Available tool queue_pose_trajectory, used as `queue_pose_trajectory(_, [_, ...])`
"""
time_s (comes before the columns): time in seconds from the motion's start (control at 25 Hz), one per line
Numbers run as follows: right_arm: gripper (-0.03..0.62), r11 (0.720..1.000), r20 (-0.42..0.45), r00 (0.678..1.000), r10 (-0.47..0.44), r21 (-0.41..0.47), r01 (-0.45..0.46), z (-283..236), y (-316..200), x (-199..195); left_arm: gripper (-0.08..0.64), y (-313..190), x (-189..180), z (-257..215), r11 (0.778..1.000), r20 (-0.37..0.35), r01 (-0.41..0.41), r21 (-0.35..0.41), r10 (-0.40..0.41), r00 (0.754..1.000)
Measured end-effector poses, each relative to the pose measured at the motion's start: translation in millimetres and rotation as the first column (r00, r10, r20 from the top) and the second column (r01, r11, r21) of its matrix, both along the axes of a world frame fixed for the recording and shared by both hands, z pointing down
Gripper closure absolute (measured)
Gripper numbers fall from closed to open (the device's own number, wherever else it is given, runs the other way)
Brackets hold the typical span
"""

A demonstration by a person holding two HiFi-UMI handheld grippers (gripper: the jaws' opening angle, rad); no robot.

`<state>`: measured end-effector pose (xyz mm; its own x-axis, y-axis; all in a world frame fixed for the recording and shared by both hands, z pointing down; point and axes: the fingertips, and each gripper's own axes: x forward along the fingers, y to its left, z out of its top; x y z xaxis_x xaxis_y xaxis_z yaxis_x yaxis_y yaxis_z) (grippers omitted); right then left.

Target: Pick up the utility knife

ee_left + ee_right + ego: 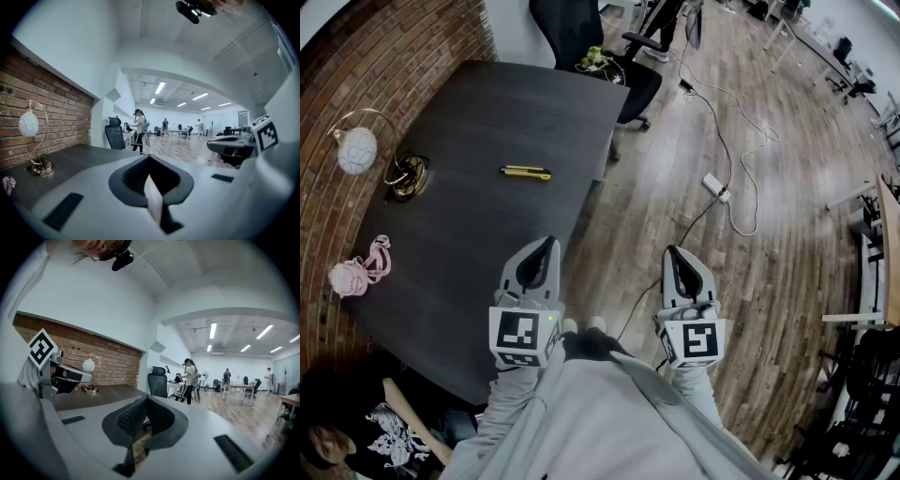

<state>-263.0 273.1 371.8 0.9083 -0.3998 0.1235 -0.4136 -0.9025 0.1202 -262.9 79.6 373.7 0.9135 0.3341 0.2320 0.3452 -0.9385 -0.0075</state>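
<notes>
Nearest the wearer, both pairs of tongs are held out roughly level. The left tongs point(547, 244) are closed on nothing, tips together above the near part of the dark tabletop point(487, 117). The right tongs point(674, 253) also look closed and empty, and hang over the wooden floor point(769, 281) beside the tabletop's edge. Further out, well ahead of the left tongs, the yellow utility knife point(525, 172) lies flat near the tabletop's middle, untouched.

The likely trouble: the knife is slim and low, so tongs brought in closed, or opened late, would probably shove it across the smooth top rather than straddle it. A steep approach may jab the tips into the surface, and a grip near one end could let it swing or slip free.

Counted: two pairs of tongs, one knife. One pink bundle point(354, 273) lies at the left edge, one globe lamp point(358, 150) stands beyond it, and one office chair point(609, 56) is at the far end.
</notes>
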Motion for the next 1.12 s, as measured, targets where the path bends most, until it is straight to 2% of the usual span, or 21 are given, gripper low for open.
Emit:
queue_pose_trajectory(0.44, [0.574,1.0,0.002,1.0,-0.003,0.028,0.003,2.8,25.3,8.3,0.54,25.1,9.8,-2.4,1.0,-0.011,0.01,0.019,-0.01,1.0])
queue_pose_trajectory(0.68, [0.574,0.999,0.024,1.0,0.007,0.044,-0.008,11.8,30.8,24.1,0.54,29.8,29.4,2.0,1.0,-0.004,0.007,0.019,-0.007,1.0])
queue_pose_trajectory(0.88, [0.574,0.998,0.044,0.999,0.014,0.053,-0.016,20.2,35.3,52.3,0.541,34.2,59.5,8.7,1.0,0.001,0.003,0.014,-0.003,1.0])
queue_pose_trajectory(1.12, [0.574,0.999,0.05,0.999,0.007,0.047,-0.009,21.9,38.4,110.1,0.54,37.1,121.1,10.0,1.0,-0.006,0.01,0.001,-0.01,1.0])
